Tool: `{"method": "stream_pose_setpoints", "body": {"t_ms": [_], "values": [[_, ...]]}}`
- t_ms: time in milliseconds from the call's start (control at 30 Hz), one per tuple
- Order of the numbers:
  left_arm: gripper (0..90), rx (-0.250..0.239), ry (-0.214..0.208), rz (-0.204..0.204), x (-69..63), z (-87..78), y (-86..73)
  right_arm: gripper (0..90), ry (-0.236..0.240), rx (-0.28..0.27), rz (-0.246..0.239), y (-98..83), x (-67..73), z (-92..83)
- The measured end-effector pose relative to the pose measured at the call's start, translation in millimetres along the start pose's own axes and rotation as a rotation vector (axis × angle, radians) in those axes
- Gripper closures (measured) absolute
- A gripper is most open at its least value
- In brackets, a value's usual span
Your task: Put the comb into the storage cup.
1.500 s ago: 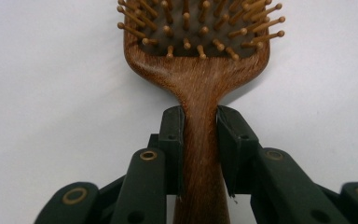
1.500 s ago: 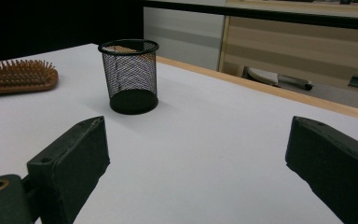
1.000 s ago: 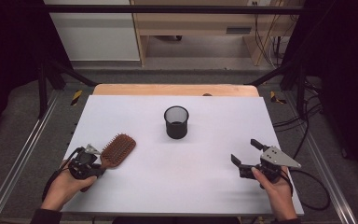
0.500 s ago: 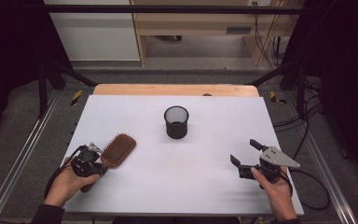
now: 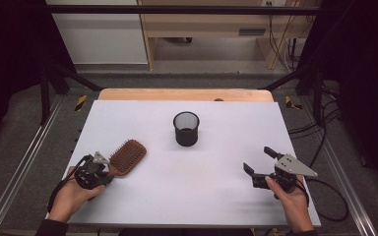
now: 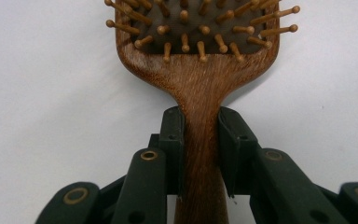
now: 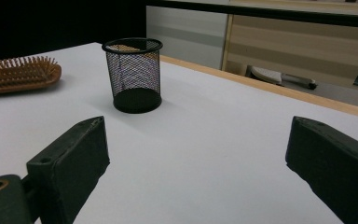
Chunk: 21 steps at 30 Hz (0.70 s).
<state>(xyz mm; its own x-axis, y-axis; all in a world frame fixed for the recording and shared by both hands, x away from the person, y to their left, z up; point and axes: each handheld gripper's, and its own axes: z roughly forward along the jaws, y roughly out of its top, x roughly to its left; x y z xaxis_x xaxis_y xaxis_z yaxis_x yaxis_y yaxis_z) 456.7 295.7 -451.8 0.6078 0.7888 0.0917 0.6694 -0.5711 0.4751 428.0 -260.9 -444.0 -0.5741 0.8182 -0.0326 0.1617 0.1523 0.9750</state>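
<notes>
On the white counter (image 5: pixel 142 201), seen from the high view, a wooden hairbrush (image 5: pixel 127 156) lies bristles up at the near left, its handle running back into the left tool (image 5: pixel 102 169), which the person's left hand (image 5: pixel 71 194) holds low against the surface. A black mesh cup (image 5: pixel 186 128) stands upright near the middle, well apart from the brush, and looks empty from above. The right tool (image 5: pixel 258 164) waits at the near right with its jaws spread and nothing between them.

Along the left gripper view, both black pads (image 6: pixel 173 140) sit flush against the sides of the brush handle (image 6: pixel 200 154); the jaws have just been closing and now clamp it. The bristled head (image 6: pixel 198 32) rests on the counter beyond.

From the right gripper view, the two jaws stand wide apart over bare counter, with the cup (image 7: pixel 133 74) ahead and the brush (image 7: pixel 21 73) lying flat farther left.

My reading: the grasp is made, but the brush has not left the surface. If it is meant for the cup, lifting, carrying it over and lowering it in handle first all remain to do
</notes>
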Motion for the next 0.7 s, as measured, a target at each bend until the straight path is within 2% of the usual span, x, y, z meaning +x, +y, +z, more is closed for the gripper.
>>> {"method": "stream_pose_setpoints", "body": {"t_ms": [33, 67, 100, 200, 233, 267, 333, 367, 400, 567, 600, 667, 700], "values": [[72.8, 0.000, 0.000, 0.000, 0.0, 0.0, 0.0, 6.1, 0.000, 0.000, 0.000, 0.0, 0.0, 0.0], [72.8, -0.039, -0.001, -0.012, 0.4, -1.5, -0.8, 6.1, 0.001, -0.001, 0.000, 0.2, 0.2, -0.2], [72.8, -0.039, -0.001, -0.012, 0.4, -1.5, -0.8, 6.1, 0.001, -0.001, 0.000, 0.2, 0.2, -0.2], [72.7, -0.122, 0.009, -0.037, -2.7, -4.2, 1.7, 6.1, 0.002, -0.003, 0.000, 0.4, 0.6, -0.1], [72.8, -0.122, 0.009, -0.037, -2.7, -4.2, 1.7, 6.1, 0.002, -0.003, -0.001, 0.5, 0.8, 0.0], [72.7, -0.179, 0.011, -0.027, -5.6, -5.6, 4.9, 6.1, 0.004, -0.004, -0.001, 0.6, 1.1, 0.1], [72.8, -0.241, -0.010, -0.029, -8.6, -6.0, 9.2, 6.1, 0.007, -0.005, 0.000, 0.9, 1.9, 0.4], [72.8, -0.241, -0.010, -0.029, -8.6, -6.0, 9.2, 6.1, 0.007, -0.005, 0.000, 0.9, 1.9, 0.4], [72.8, -0.300, -0.036, -0.029, -11.6, -4.4, 13.4, 6.1, 0.010, -0.006, 0.000, 1.2, 2.5, 0.4], [72.8, -0.341, -0.019, -0.014, -21.5, -1.9, 20.5, 6.1, 0.012, -0.014, 0.005, 2.5, 4.2, 0.1], [72.8, -0.373, -0.015, -0.002, -25.9, -2.2, 21.8, 6.1, 0.016, -0.020, 0.012, 3.7, 5.2, -0.4], [72.8, -0.388, -0.010, 0.000, -27.7, -2.5, 22.2, 6.1, 0.017, -0.022, 0.016, 4.3, 5.9, -0.4], [72.8, -0.413, 0.003, -0.002, -31.4, -3.6, 22.7, 6.1, 0.021, -0.026, 0.020, 5.3, 7.6, -0.1]]}}
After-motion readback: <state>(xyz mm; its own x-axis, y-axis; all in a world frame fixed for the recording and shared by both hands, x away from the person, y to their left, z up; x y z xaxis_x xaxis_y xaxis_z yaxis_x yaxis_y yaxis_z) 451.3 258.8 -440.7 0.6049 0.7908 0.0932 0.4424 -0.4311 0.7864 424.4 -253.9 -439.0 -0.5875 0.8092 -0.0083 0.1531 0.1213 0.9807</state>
